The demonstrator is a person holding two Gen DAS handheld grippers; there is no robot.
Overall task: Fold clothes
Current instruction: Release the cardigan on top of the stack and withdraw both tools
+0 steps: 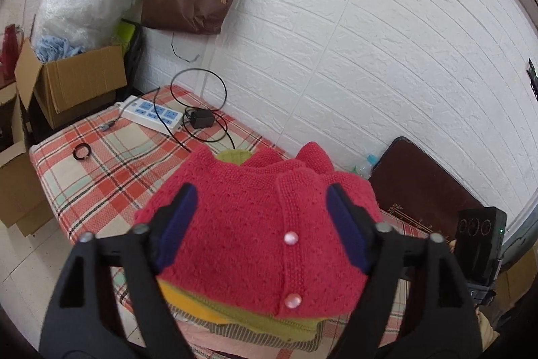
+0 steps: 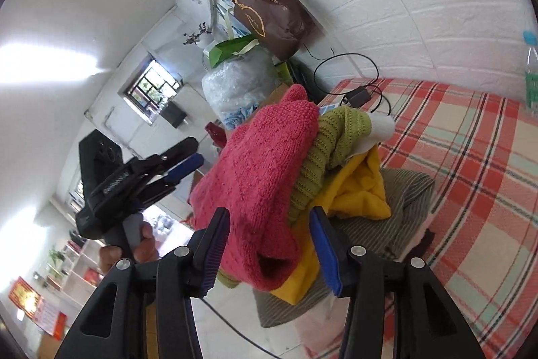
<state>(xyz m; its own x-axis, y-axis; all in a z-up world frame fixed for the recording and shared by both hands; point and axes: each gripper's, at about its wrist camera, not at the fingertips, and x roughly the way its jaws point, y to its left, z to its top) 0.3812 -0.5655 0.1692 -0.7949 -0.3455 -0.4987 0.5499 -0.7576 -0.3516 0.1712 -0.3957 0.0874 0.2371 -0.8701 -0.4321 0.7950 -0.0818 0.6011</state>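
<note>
A table covered with a red, cream and green plaid cloth (image 1: 101,157) was seen against a white brick-patterned wall. On its near edge a stack of clothes was piled: a striped grey garment (image 2: 400,207) at the bottom, then yellow fleece (image 2: 363,190), a ribbed olive-green knit (image 2: 339,130), and a folded pink knitted cardigan with pearly buttons (image 1: 248,224) on top. The left gripper (image 1: 262,224) was spread wide, the cardigan lying between its blue pads untouched. The right gripper (image 2: 269,244) was half spread around the cardigan's hanging sleeve, not pinching it.
</note>
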